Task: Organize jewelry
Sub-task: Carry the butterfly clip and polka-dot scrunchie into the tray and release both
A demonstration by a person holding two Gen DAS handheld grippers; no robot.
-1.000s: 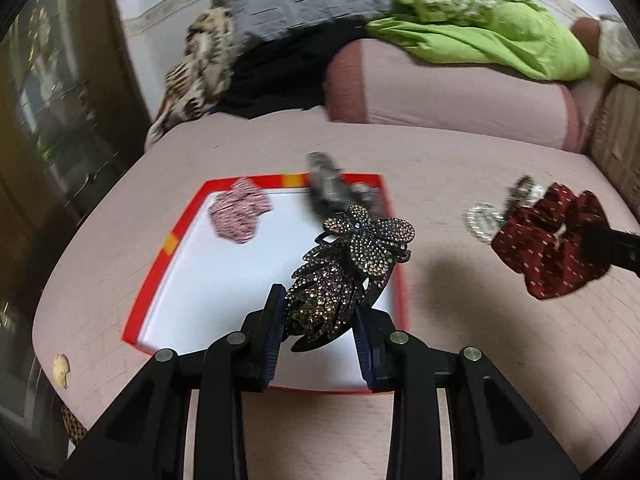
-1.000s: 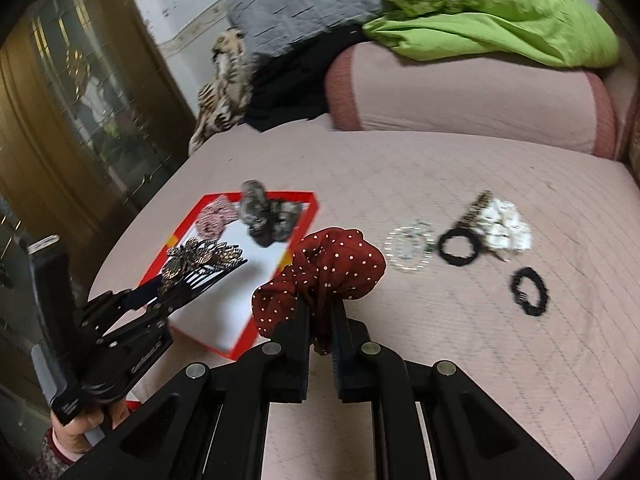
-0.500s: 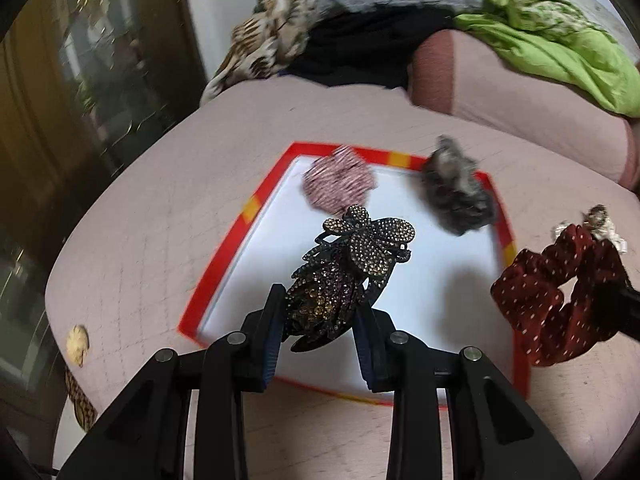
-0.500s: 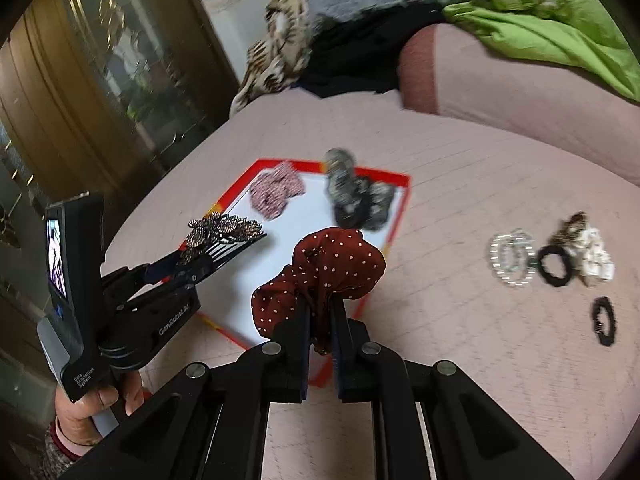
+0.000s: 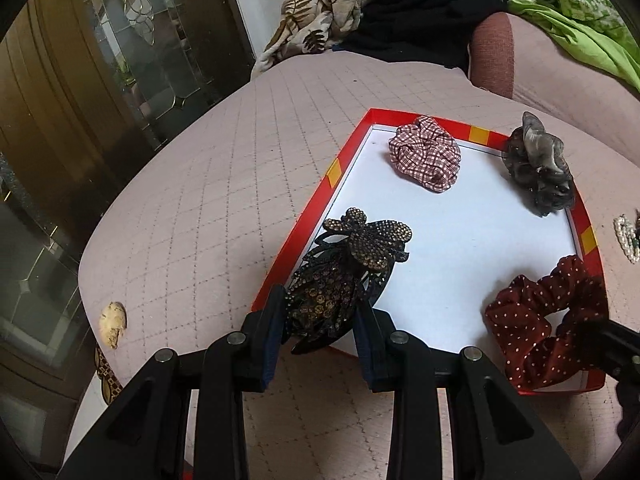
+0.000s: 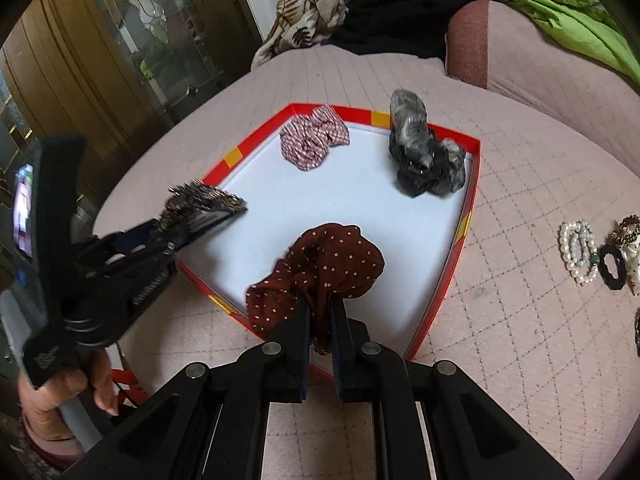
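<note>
Both grippers have swung over toward the red-rimmed tray [image 5: 316, 196] since a second ago, so it now fills the middle of each view instead of sitting off to the side, and the loose bits on the pink quilted bedspread [image 6: 520, 320] have slid out to the right edge.

Left gripper [image 5: 320, 332] is clamped on the rhinestone hair clip [image 5: 352, 268], hanging over the tray's lower left corner. Right gripper [image 6: 320, 320] is pinched nearly shut on the dark red polka-dot scrunchie [image 6: 320, 264], over the tray's near edge in the lower middle of the right view.

Looks to me like the drop-off step: both pieces are carried in, neither set down yet. Next move probably needs lowering each onto bare white floor, clear of the checked scrunchie [image 5: 426, 152] and the grey scrunchie [image 5: 538, 168] in the upper part, then opening up.

Texture-wise: the clip is hard, spiky, glittery, butterfly-ish, so it should land flat. The scrunchies are soft bunched fabric and may cling to the pads. A pearl bracelet [image 6: 578, 250] and a black hair tie [image 6: 612, 266] wait at right.
</note>
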